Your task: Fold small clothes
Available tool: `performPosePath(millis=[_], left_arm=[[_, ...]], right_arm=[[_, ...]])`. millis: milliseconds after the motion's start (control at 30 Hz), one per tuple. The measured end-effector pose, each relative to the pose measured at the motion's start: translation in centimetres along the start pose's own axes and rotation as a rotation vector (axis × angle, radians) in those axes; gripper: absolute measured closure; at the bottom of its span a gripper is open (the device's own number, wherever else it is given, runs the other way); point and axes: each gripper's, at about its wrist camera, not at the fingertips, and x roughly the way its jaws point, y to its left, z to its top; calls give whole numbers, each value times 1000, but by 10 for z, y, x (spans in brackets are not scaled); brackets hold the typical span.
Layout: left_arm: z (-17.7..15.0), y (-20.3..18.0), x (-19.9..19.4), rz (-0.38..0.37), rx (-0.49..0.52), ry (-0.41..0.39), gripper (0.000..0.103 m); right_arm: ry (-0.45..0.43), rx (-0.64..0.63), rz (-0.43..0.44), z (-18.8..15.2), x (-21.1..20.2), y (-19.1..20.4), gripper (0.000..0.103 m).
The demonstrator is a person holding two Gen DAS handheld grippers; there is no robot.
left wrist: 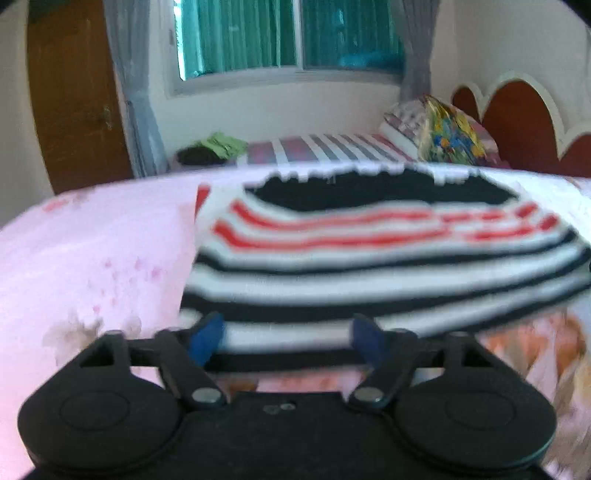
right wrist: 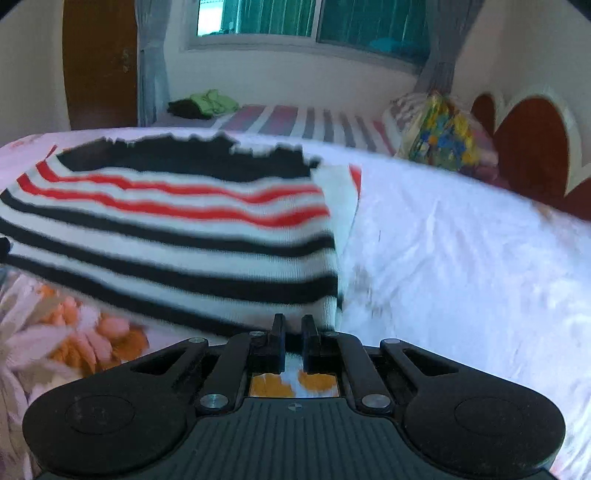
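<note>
Item: striped sweater (left wrist: 369,266), lying on bed (left wrist: 92,258), partly folded, near hem lifted.
My left gripper (left wrist: 286,341): jaws apart, straddling near hem, no pinch.
My right gripper (right wrist: 293,332): clamped on sweater's near right corner.
Outstanding, my estimate: final fold, smoothing.

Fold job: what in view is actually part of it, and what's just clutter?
In the job:
- striped sweater
- left gripper, jaws apart at its near hem
- right gripper, shut at its near corner

Lying about:
- green and dark clothes on far bed
- colourful pillow
- window
</note>
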Motion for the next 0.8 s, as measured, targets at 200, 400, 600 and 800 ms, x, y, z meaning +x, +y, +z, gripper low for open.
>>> performPosePath(millis=[200, 400, 600, 800], left_arm=[[64, -57, 43, -61, 92, -58, 11], [50, -28, 87, -76, 3, 86, 10], [28, 11, 71, 8, 21, 53, 5], [32, -8, 42, 32, 84, 5, 11]], right_arm=[[4, -30, 141, 62, 54, 58, 97], [31, -91, 144, 58, 90, 61, 63], [42, 24, 23, 34, 83, -19, 62], [-20, -4, 42, 44, 50, -1, 42]])
